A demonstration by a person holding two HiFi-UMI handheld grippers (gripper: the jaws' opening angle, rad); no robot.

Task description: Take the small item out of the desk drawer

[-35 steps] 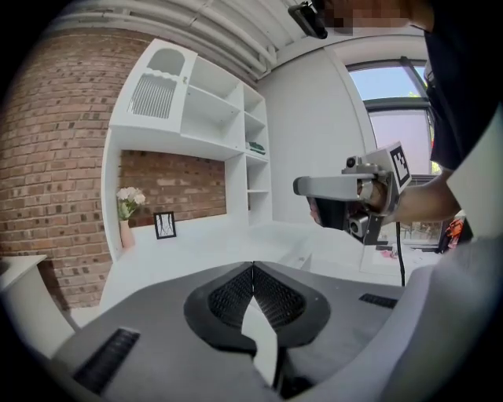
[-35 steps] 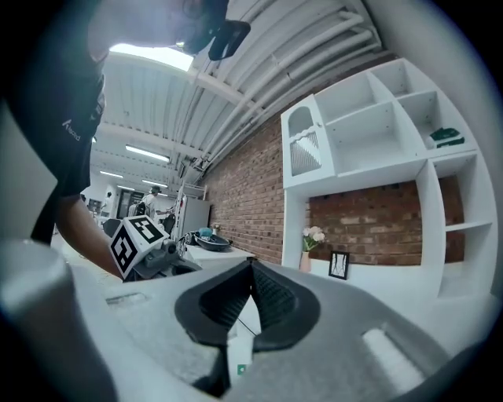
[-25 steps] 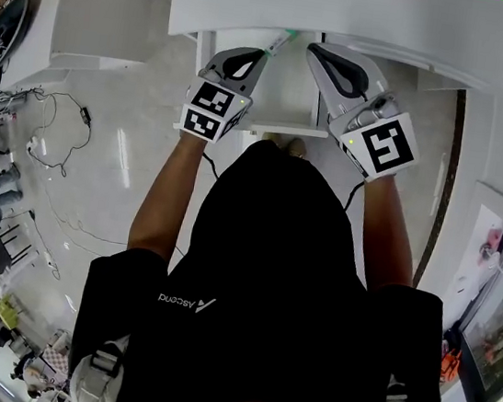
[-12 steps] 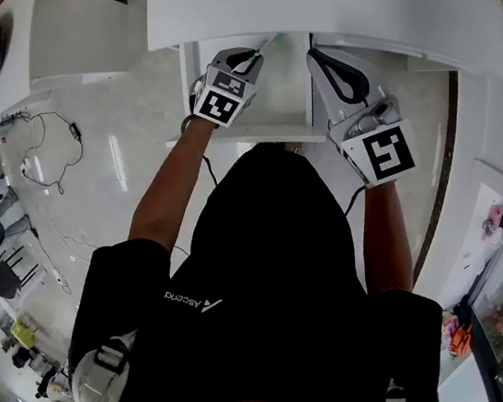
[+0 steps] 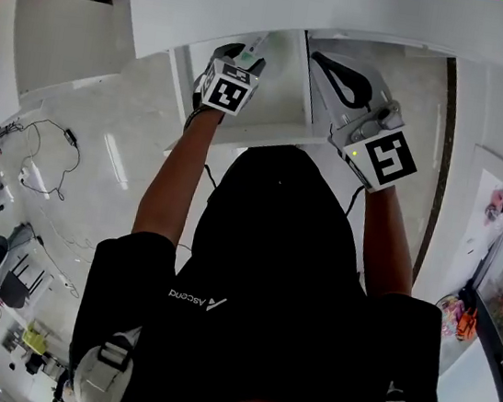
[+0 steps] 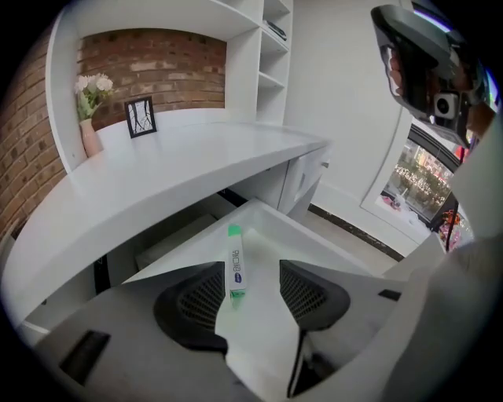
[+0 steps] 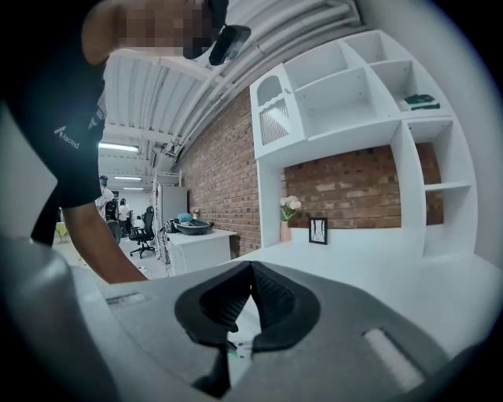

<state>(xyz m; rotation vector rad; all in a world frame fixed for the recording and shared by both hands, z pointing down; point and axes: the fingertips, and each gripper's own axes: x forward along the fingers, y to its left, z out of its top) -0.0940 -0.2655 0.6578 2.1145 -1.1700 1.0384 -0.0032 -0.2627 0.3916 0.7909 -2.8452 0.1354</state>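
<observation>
A small white tube (image 6: 235, 271) with a green cap lies on the floor of the open white desk drawer (image 6: 322, 247). My left gripper (image 6: 250, 289) points steeply down into the drawer (image 5: 285, 84). Its jaws have just been opening, and the tube lies between them, close to the left pad (image 6: 206, 297), with no pad pressing on it. In the head view the left gripper (image 5: 243, 54) covers most of the tube. My right gripper (image 5: 319, 60) hovers over the drawer's right side, shut with nothing in it; its tips (image 7: 251, 272) meet.
The white desk top (image 5: 306, 8) overhangs the drawer's back. On it stand a vase of flowers (image 6: 88, 118) and a small picture frame (image 6: 141, 116), with white shelves (image 7: 354, 86) above. A second white desk (image 5: 61, 39) stands at the left, with cables (image 5: 56, 140) on the floor.
My left gripper has sunk into the drawer and tipped further down, and its jaws have gone from shut to open. The right gripper has shifted only a little.
</observation>
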